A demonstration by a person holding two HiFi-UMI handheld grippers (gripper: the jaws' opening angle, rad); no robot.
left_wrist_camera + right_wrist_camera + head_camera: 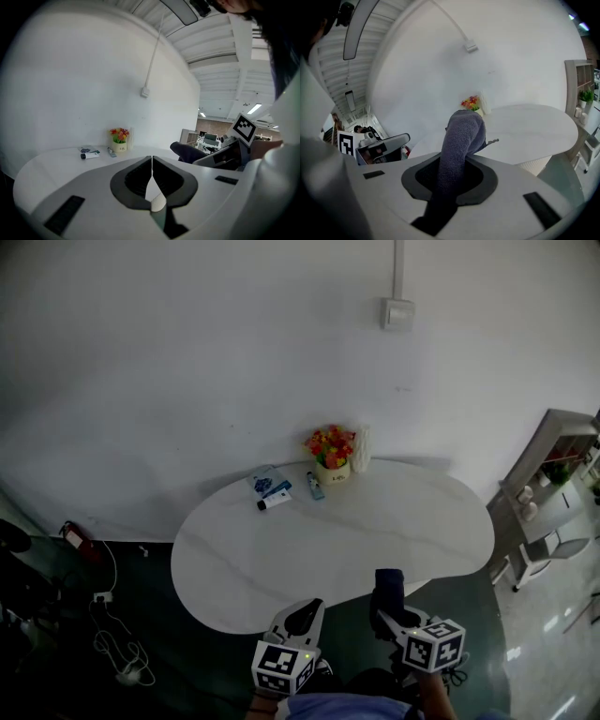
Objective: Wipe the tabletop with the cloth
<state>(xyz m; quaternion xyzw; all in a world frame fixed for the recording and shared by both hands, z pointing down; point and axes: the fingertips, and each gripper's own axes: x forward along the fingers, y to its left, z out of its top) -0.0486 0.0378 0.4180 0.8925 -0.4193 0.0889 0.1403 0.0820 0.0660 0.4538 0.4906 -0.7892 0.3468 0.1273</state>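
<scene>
Logged right hand-held gripper clamped on the dark cloth, poised at the near edge of the counter, apparently not yet on its surface. Logged left hand-held gripper clenched on nothing. Likely risks: thin contact from a bunched, upright cloth; knocking the flower pot or the tube on a far sweep. Whole counter layout seen only from the head view; grip on the cloth confirmed only in the right gripper view.
</scene>
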